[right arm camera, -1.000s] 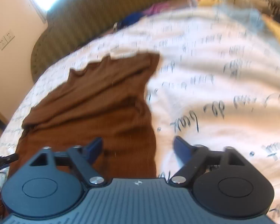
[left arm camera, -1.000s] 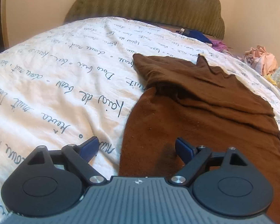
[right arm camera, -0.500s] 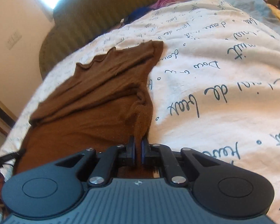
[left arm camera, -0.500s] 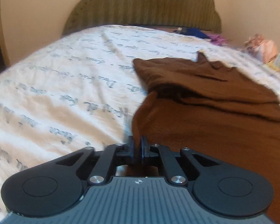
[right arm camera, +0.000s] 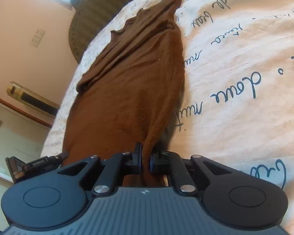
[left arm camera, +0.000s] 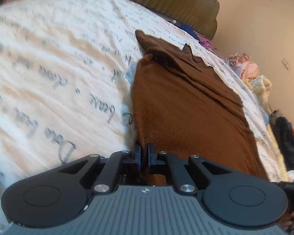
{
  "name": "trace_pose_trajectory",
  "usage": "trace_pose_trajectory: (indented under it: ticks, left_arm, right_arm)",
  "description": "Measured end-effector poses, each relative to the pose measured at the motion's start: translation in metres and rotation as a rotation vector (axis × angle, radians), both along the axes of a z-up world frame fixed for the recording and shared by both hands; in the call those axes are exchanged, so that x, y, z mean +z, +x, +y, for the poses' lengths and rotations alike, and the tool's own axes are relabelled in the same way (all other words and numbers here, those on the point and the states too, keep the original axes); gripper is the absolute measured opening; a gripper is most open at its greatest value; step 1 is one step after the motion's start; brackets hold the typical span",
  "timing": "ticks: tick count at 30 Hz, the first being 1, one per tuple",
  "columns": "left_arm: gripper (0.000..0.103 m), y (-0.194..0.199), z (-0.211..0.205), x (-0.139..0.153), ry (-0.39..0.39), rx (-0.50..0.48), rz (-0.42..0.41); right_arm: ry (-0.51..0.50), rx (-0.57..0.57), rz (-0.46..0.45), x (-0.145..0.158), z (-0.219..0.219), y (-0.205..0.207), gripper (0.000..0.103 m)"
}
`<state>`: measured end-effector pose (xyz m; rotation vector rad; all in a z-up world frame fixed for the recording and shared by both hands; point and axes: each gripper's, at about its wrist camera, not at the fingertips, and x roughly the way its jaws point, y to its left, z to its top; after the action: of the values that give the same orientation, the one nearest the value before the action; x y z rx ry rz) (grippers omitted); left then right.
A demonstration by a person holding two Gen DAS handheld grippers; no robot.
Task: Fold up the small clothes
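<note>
The brown garment lies on the white bedsheet with script print. The left hand-held gripper is clenched on its near left edge; the right hand-held gripper pinches its near right edge.

I'm looking down my left gripper, and its two black fingers with blue pads are pinched tight on the near left edge of the brown knit garment. The fabric runs up out of the jaws and spreads across the white bedsheet printed with dark cursive writing. At the garment's far end I see a darker folded layer lying across it. Beyond that, the olive ribbed headboard stands against a peach wall. Off to the right, a heap of pink and pale yellow clothes sits at the bed's edge.
</note>
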<state>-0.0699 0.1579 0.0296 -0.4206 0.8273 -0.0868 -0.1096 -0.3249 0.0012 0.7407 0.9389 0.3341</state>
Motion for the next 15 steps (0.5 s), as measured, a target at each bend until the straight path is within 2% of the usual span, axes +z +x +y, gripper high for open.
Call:
trace_pose_trajectory:
  ticks: [3,6,7,9,11,12,13,15]
  left_arm:
    - [0.008,-0.002,0.002,0.01,0.076,-0.032,-0.015]
    - [0.012,-0.002,0.003,-0.006,0.069,-0.042,0.029]
    - [0.013,-0.006,0.005,-0.005,0.044,-0.038,0.016]
    - [0.024,-0.014,0.009,-0.001,-0.045,-0.052,0.011]
    - [0.059,-0.027,0.013,-0.001,-0.133,-0.085,0.01]
    - [0.064,-0.032,0.013,-0.003,-0.17,-0.1,0.022]
    - [0.069,-0.038,0.013,-0.006,-0.204,-0.112,0.04]
    - [0.068,-0.047,0.011,-0.012,-0.278,-0.12,0.063]
  right_arm:
    - [-0.04,0.01,-0.034,0.014,0.001,-0.008,0.006]
    - [-0.084,0.003,-0.004,0.001,-0.004,-0.012,0.005]
    - [-0.039,-0.017,-0.015,-0.003,-0.007,-0.015,0.005]
    - [0.01,-0.035,0.018,-0.004,-0.01,-0.019,0.008]
    - [0.041,-0.029,0.025,-0.002,-0.013,-0.028,0.018]
    - [0.061,-0.014,0.028,-0.001,-0.012,-0.033,0.027]
    - [0.084,0.003,0.034,-0.002,-0.014,-0.037,0.028]
    - [0.131,0.023,0.058,-0.006,-0.015,-0.044,0.028]
